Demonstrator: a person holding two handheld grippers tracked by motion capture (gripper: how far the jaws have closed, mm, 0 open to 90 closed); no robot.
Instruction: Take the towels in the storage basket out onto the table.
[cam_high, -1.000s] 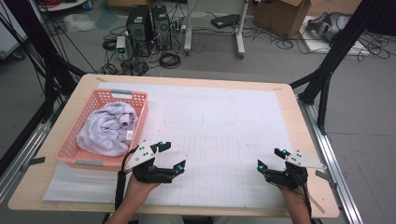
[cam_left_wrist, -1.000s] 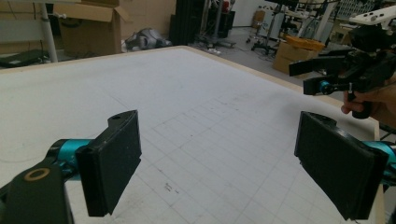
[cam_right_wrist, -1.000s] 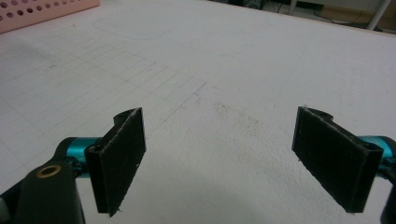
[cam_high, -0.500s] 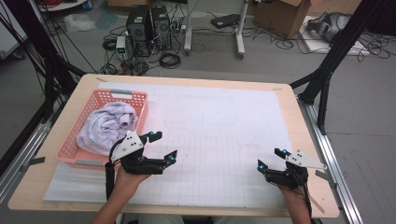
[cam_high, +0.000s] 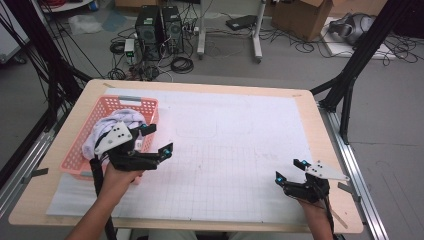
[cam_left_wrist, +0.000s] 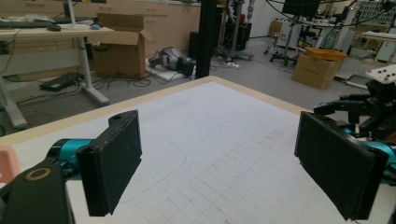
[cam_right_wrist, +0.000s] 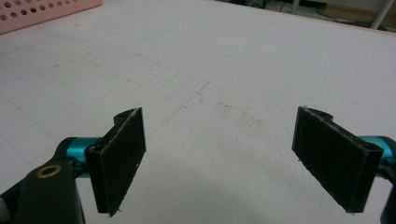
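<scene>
At the left edge of the tabletop (cam_high: 55, 200) sits a salmon-pink perforated plastic basket (cam_high: 85, 152), holding a crumpled white-and-lavender cloth (cam_high: 107, 127) bunched toward its far end. The left gripper (cam_high: 156, 141) hovers just beside the basket's right wall — its jaws spread wide with nothing between them, pointing out over the white gridded paper mat (cam_high: 225, 150). Well apart, near the tabletop's front right corner, the right gripper (cam_high: 287, 170) hangs low over the mat, jaws likewise wide and empty.
</scene>
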